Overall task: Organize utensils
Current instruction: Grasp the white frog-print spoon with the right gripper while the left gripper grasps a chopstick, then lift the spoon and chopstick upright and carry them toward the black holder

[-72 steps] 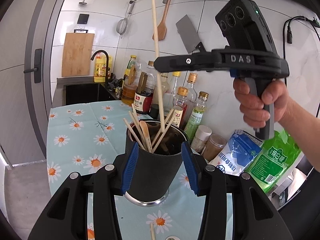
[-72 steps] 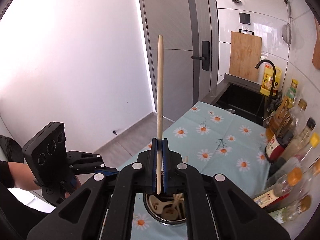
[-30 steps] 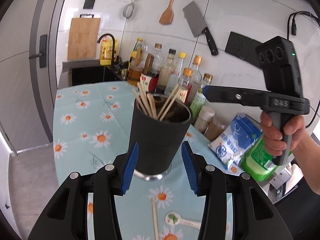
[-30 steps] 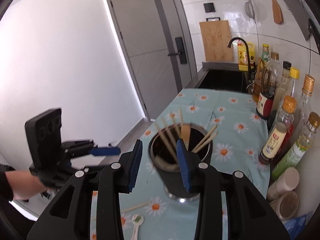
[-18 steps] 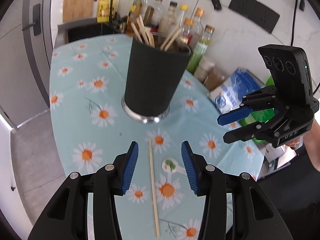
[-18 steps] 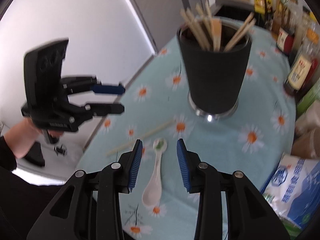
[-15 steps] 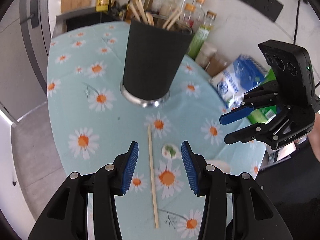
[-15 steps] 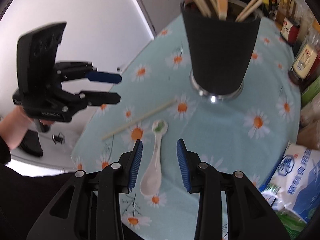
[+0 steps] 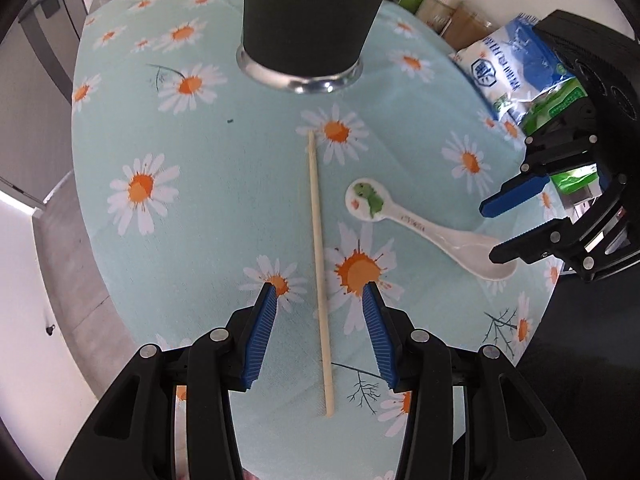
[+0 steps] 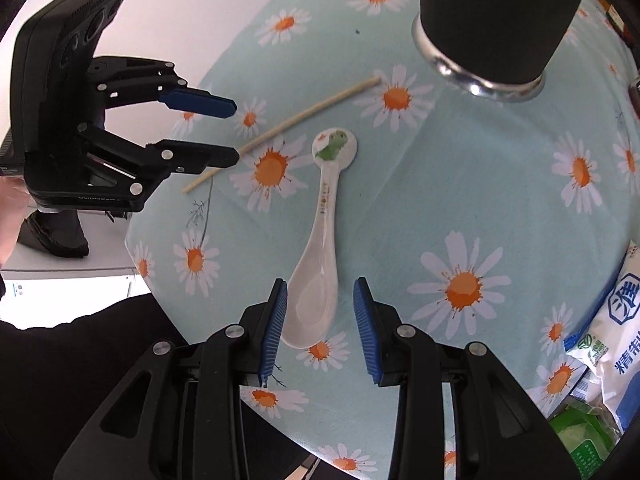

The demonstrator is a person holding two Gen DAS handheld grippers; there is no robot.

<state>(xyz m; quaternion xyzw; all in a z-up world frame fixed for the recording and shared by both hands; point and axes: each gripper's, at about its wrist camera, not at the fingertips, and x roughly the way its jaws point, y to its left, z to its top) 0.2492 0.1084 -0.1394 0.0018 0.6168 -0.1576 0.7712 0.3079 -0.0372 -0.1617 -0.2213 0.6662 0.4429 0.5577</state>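
Chopstick [image 9: 319, 264] and spoon [image 10: 318, 248] on daisy-print tablecloth [image 9: 192, 184], left tool [image 9: 320, 312] spread, right tool [image 10: 319, 312] spread.

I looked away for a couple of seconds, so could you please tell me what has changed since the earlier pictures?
The right gripper let go of the long chopstick it held above the black holder. Both grippers then tipped down: the left gripper straddles the chopstick, the right the white spoon, neither gripped. Chopstick, spoon and holder stayed put.
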